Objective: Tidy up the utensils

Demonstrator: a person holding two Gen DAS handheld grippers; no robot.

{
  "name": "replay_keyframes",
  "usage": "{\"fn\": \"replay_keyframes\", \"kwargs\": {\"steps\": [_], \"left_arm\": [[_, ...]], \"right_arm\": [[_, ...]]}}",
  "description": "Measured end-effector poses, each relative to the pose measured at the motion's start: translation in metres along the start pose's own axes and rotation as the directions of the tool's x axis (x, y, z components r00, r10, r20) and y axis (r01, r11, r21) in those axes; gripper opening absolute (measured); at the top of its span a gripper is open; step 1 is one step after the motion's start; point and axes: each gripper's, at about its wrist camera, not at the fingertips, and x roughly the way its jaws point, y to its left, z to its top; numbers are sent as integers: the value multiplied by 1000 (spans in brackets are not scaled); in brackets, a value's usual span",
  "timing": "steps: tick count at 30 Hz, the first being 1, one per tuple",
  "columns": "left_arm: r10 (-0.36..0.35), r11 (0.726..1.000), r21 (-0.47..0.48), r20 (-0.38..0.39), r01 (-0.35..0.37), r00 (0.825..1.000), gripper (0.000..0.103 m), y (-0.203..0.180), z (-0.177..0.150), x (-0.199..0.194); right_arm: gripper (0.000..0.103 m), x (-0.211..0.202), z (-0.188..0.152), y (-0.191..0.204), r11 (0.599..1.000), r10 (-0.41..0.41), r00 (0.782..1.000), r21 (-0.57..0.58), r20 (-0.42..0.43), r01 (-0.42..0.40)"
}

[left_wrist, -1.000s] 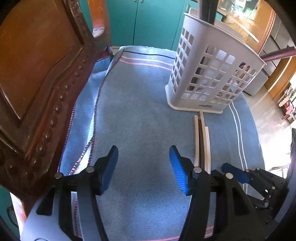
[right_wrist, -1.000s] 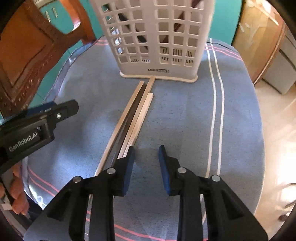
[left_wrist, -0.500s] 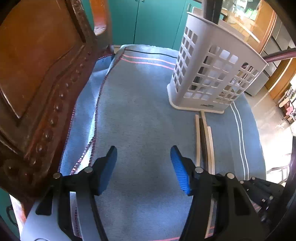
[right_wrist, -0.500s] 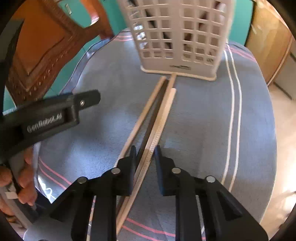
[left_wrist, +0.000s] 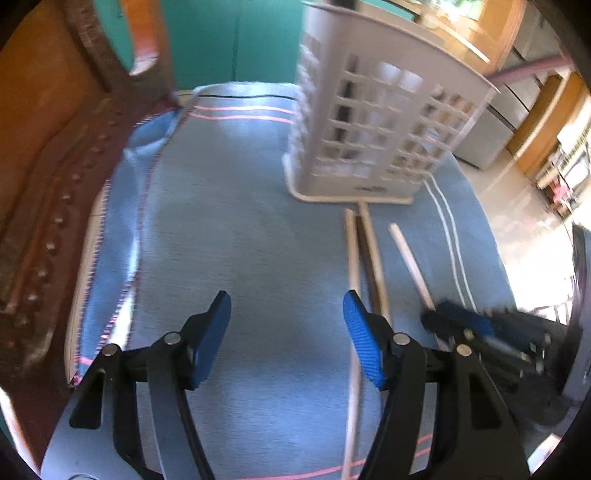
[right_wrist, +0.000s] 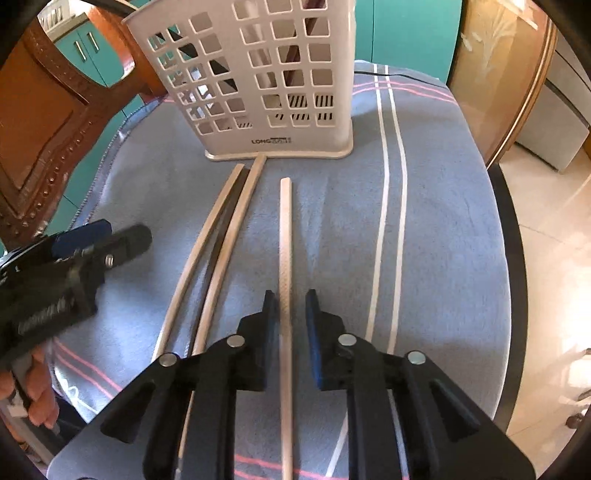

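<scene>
Covering the rounded counter (right_wrist: 502, 229) was a blue-grey cloth (right_wrist: 436, 206) with pale white stripes down one side and thin pink lines across its ends. A white perforated utensil basket (right_wrist: 266, 74) stood upright near the far end, with dark utensils leaning inside it. Three pale chopsticks and a dark one lay on the cloth in front of it. Two pale ones (right_wrist: 221, 236) lay side by side, the dark one (right_wrist: 225, 218) between them, their far tips almost at the basket's base. The third chopstick (right_wrist: 285, 236) lay apart from them, between the fingers of the right gripper (right_wrist: 291, 306), which were opening; I could not tell whether the pads still pressed it. The left gripper (left_wrist: 286, 325) hung over bare cloth, its blue fingers spread, opening and empty. A carved wooden chair back (left_wrist: 48, 155) stood at the counter's edge, teal cupboards (right_wrist: 402, 29) behind, pale floor tiles (right_wrist: 554, 240) beyond.
</scene>
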Motion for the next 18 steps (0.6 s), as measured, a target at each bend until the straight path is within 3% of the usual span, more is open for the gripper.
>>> {"fn": "replay_keyframes", "kwargs": {"steps": [6,15,18], "left_arm": [[18,996,92,-38,-14,999,64,-22,-9,12],[32,990,139,-50,-25,998,63,-38,-11,20],[67,989,136,-51,-60,996,51,-37,-10,27]], "right_arm": [[17,1,3,-19,998,9,1000,56,15,-9],[20,-3,-7,-13,1000,-2,999,27,40,1],[20,-1,-8,-6,1000,-11,999,20,43,11]]}}
